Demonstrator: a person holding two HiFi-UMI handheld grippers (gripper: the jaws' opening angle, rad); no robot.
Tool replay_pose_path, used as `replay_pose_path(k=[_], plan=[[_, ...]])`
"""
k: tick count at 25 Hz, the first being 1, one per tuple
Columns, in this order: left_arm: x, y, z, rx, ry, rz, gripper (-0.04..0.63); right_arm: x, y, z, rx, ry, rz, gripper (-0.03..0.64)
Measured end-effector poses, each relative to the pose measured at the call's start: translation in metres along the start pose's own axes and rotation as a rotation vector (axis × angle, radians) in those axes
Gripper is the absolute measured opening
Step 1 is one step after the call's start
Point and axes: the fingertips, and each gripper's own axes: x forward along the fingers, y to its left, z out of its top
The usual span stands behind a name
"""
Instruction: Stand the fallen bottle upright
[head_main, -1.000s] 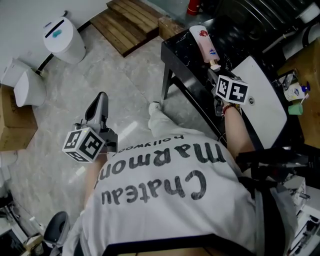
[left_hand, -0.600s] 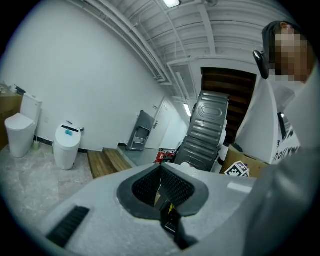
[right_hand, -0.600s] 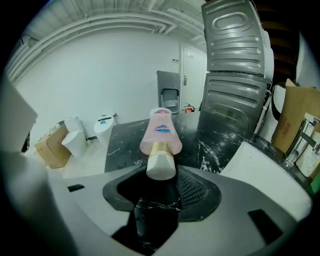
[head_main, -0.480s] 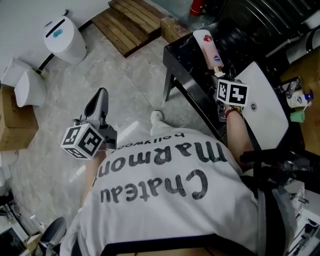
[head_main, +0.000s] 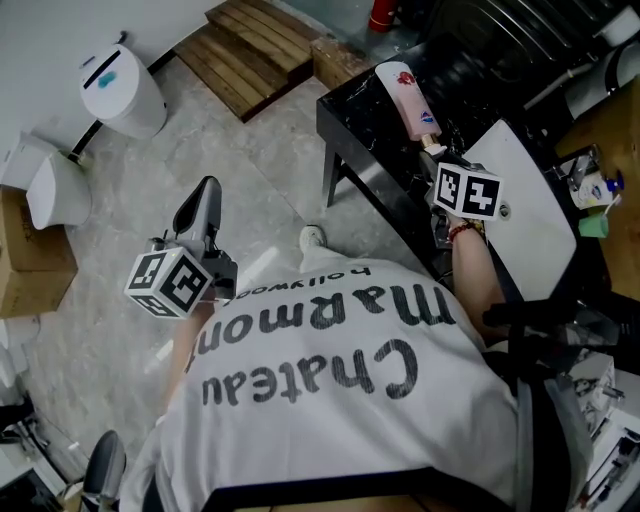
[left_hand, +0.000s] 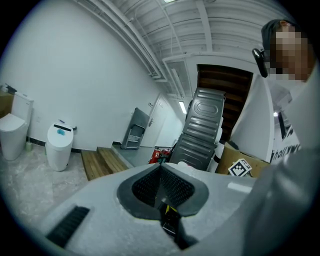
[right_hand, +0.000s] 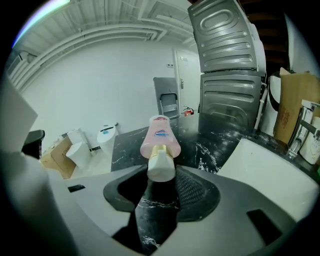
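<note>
A pink bottle (head_main: 408, 97) with a white cap (right_hand: 160, 167) lies on its side on the black marble table (head_main: 355, 115), cap toward me. My right gripper (head_main: 436, 152) is at the cap end. In the right gripper view the right gripper (right_hand: 160, 176) has the cap between its ribbed pads, both touching it, and its jaws are closing. The pink body (right_hand: 160, 136) points away along the tabletop. My left gripper (head_main: 203, 195) hangs over the floor at the left, far from the table. In the left gripper view the left gripper (left_hand: 161, 172) is shut with nothing in it.
A white basin (head_main: 525, 200) sits on the table right of the bottle. On the floor stand a white bin (head_main: 122, 92), a toilet (head_main: 55, 190), a cardboard box (head_main: 30, 265) and a wooden pallet (head_main: 255, 45). A large grey ribbed case (right_hand: 227, 60) stands behind the table.
The left gripper has drifted a little over the floor. The right gripper has stayed at the bottle's cap, and the bottle still lies flat.
</note>
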Motion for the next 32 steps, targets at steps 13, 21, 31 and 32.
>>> replay_pose_path(k=[13, 21, 31, 32], plan=[[-0.007, -0.002, 0.003, 0.0, -0.023, 0.005, 0.015, -0.037, 0.004, 0.043, -0.006, -0.19, 0.022, 0.16], [-0.021, -0.004, 0.006, 0.0, -0.045, 0.025, 0.015, -0.063, 0.0, 0.059, -0.04, -0.252, 0.006, 0.158], [-0.028, -0.01, 0.005, -0.001, -0.057, 0.021, 0.015, -0.094, -0.004, 0.075, -0.098, -0.3, -0.018, 0.158], [-0.029, -0.01, 0.004, -0.001, -0.058, 0.021, 0.015, -0.096, -0.004, 0.076, -0.104, -0.301, -0.02, 0.158]])
